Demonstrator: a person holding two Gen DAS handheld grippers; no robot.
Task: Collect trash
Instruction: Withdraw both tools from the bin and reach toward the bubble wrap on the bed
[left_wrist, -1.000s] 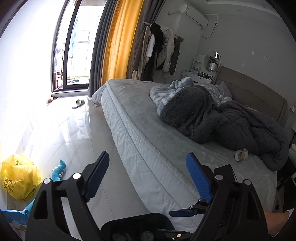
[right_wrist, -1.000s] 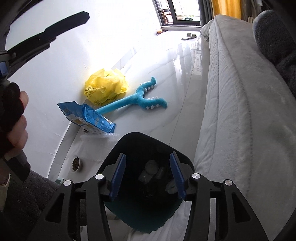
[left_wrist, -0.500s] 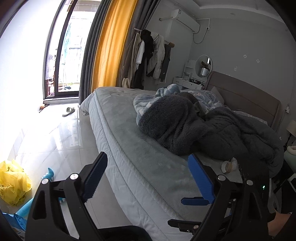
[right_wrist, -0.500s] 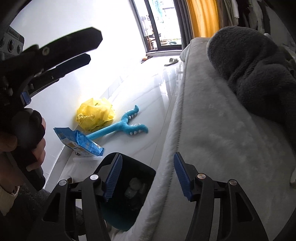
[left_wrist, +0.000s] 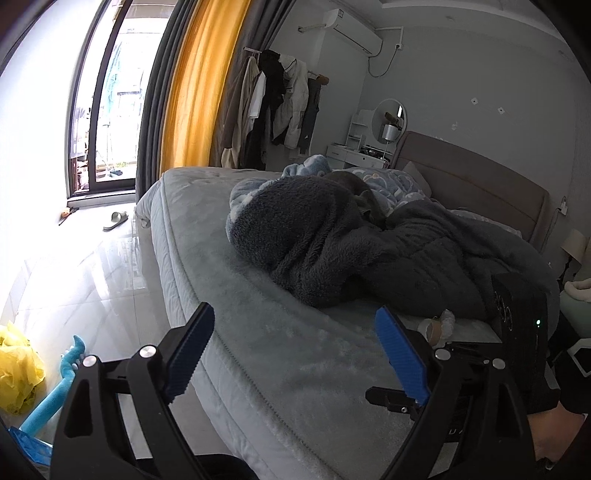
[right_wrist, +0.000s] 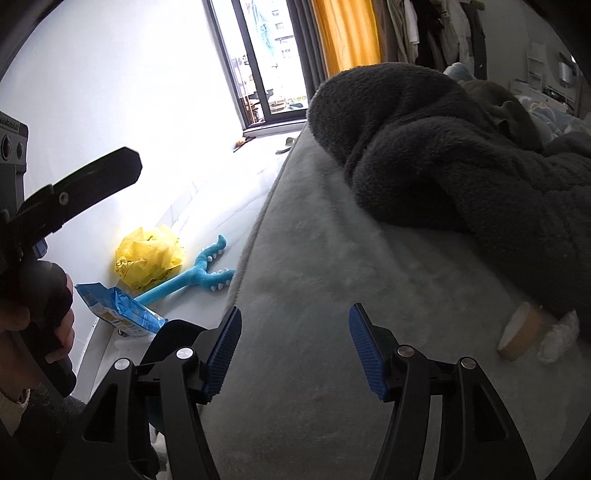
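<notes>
Blue ribbed pads line both tools, and neither pair has anything between it. The right gripper (right_wrist: 293, 349) hangs over the plush grey bedspread (right_wrist: 332, 280), its jaws opening with only fabric showing in the gap. The left gripper (left_wrist: 295, 354) stands wide apart and empty above the near edge of the same bed.

Just beyond the right gripper, toward its right side, lie the nearest pieces of likely trash: a brown cardboard tape roll (right_wrist: 521, 330) tipped on its edge, and touching it a crumpled white tissue wad (right_wrist: 559, 334), both tucked against the hem of the dark grey fleece blanket (right_wrist: 461, 155). The roll looks light and stiff, so pinching across its wall, one pad inside the hole and one outside, should hold. The tissue is soft and nearly weightless; a full squeeze through its middle seems safest, taking care not to catch the fleece.

Farther off on the glossy white floor sit a blue foil snack bag (right_wrist: 118, 308), probably slippery and crinkly, and a crumpled yellow plastic bag (right_wrist: 149, 260), limp and easy to bunch.
</notes>
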